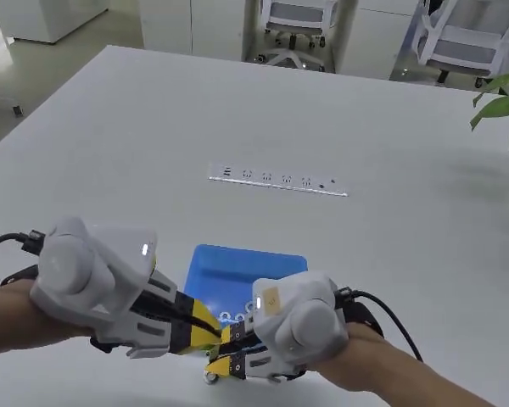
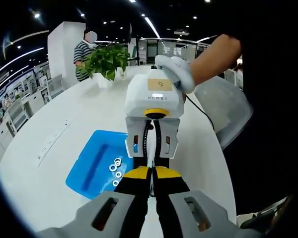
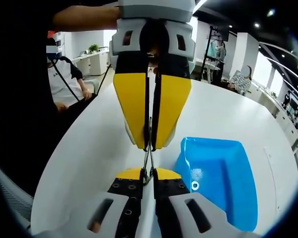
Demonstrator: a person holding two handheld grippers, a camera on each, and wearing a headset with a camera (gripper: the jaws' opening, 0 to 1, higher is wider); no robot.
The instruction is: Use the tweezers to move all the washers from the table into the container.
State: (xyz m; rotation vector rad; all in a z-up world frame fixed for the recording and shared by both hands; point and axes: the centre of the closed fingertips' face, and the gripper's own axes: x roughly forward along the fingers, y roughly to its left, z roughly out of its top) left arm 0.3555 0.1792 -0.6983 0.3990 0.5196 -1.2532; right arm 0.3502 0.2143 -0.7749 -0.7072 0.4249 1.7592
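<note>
White table (image 1: 339, 110) in an open office carries the work. At its near edge the left gripper (image 2: 152, 171) and the right gripper (image 3: 148, 173) meet nose to nose. Both have their jaws pressed together on the thin metal tweezers (image 3: 148, 159), which are held between them above the table. Just beyond the jaws lies the blue container (image 1: 237, 259), with several washers (image 2: 116, 166) in a group on its floor at the near side. Each gripper body hides the tweezers from the other side. Farther away a power strip (image 1: 276, 180) lies flat, and a green plant (image 1: 502, 102) stands at the far right. The long axis of the tweezers goes left to right, from one gripper into the other; which end carries the tips I cannot tell.
</note>
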